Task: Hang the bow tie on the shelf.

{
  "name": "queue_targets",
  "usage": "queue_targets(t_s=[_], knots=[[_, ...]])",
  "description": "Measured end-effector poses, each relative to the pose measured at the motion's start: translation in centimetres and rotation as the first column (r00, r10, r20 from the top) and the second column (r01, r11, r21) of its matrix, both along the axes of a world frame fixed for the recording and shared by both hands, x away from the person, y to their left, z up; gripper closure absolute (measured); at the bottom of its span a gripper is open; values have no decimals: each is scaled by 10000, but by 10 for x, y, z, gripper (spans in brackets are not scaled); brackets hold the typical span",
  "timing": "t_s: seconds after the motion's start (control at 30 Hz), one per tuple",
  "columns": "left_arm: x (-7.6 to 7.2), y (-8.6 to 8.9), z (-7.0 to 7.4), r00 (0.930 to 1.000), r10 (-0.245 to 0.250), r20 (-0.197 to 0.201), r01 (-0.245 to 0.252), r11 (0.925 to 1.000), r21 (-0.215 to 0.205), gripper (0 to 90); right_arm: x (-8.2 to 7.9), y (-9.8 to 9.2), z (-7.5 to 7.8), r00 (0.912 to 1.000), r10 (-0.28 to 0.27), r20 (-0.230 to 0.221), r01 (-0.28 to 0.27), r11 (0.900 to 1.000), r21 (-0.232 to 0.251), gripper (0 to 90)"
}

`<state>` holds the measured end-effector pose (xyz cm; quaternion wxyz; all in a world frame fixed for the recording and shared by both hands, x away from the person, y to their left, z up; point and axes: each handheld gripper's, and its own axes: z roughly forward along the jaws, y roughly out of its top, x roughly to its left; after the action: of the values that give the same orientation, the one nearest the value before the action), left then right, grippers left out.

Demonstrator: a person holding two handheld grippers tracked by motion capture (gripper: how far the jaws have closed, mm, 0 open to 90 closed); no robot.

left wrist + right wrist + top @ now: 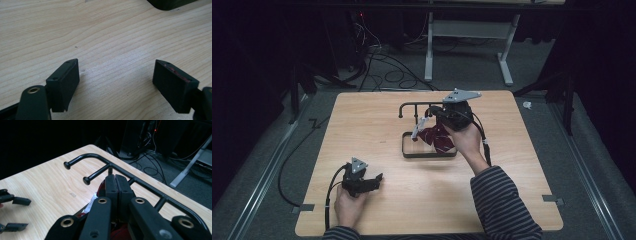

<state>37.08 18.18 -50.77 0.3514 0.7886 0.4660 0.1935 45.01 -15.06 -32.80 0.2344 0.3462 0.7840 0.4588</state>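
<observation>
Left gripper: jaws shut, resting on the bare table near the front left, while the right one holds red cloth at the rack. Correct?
Not quite: the left gripper is open. The left gripper view shows its jaws wide apart over bare table with nothing between them. The rest holds: the right gripper holds the red cloth at the rack.

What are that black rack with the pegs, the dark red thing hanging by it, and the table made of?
The rack looks like painted or coated metal: thin round bars with a smooth black sheen and knobbed ends. The dark red thing seems to be soft cloth, since it hangs in crumpled folds, held by the right gripper. The table looks like pale wood or wood laminate, with a matte grain pattern.
</observation>
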Motion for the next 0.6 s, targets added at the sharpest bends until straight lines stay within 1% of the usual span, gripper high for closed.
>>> queue_targets(t_s=[0.23, 0.4, 0.5, 0.6], knots=[[0, 0, 0, 10000, 7, 20, -7, 10000, -13, 220, 7, -2, -2, 9997, -240, -77, 239, 9997, -29, 900], [0, 0, 0, 10000, 11, 21, -11, 10000, -18, 220, 14, -4, -6, 9984, -476, -315, 475, 9989, -38, 900], [0, 0, 0, 10000, 11, 9, -11, 10000, -2, 220, 16, -4, -8, 9979, -503, -414, 504, 9987, 22, 900], [0, 0, 0, 10000, 5, 8, -5, 10000, 1, 220, 17, -1, -10, 9976, -497, -476, 493, 9987, -90, 900]])
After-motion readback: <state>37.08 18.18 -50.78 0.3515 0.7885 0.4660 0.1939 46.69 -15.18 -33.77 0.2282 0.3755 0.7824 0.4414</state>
